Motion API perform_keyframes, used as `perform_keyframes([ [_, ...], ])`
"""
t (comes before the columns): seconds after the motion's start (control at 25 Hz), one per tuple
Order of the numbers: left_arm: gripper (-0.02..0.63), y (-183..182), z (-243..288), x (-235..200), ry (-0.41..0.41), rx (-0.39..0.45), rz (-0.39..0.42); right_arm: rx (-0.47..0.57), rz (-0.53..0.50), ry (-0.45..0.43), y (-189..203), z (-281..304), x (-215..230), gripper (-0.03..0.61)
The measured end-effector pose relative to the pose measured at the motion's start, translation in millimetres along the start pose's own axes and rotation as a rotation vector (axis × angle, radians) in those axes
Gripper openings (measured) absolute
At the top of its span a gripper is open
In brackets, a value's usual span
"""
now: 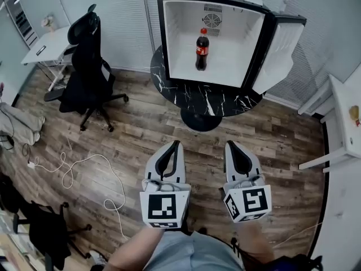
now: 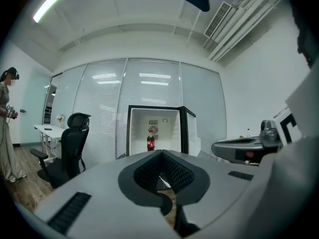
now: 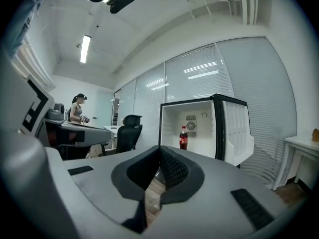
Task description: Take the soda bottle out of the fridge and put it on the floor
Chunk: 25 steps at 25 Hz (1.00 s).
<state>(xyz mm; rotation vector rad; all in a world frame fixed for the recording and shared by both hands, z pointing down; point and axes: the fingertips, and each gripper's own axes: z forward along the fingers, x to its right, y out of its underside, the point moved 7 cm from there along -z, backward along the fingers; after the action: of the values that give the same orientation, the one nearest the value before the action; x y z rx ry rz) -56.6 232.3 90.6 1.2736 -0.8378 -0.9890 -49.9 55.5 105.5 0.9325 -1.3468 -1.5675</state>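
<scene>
While the soda bottle [image 1: 202, 49] stands upright inside the open fridge [image 1: 181, 35] on the round table [image 1: 194, 99], left gripper [image 1: 175, 145] and right gripper [image 1: 229, 145] hover well apart from it. Both pairs of jaws are pressed together, nothing between them.

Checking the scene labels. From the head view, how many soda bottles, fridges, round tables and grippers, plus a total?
soda bottle: 1
fridge: 1
round black table: 1
grippers: 2 (left gripper, right gripper)
Total: 5
</scene>
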Motion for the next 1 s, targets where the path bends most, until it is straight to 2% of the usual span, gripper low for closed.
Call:
perform_keyframes([
  [0.28,0.012,-35.7,66.1,-46.1,0.042,0.041,0.034,0.042,-0.024,0.038,-39.8,75.1,11.1,0.015],
  [0.4,0.011,-44.8,88.1,-57.0,0.055,0.051,0.024,0.058,-0.031,0.050,-51.7,94.7,16.2,0.015],
  [0.76,0.012,-38.2,147.6,-61.2,0.110,0.041,0.026,0.062,-0.025,0.085,-53.3,137.6,46.7,0.015],
  [1.0,0.012,-27.8,193.9,-63.9,0.106,-0.008,0.031,0.043,-0.003,0.072,-41.6,174.9,72.3,0.015],
])
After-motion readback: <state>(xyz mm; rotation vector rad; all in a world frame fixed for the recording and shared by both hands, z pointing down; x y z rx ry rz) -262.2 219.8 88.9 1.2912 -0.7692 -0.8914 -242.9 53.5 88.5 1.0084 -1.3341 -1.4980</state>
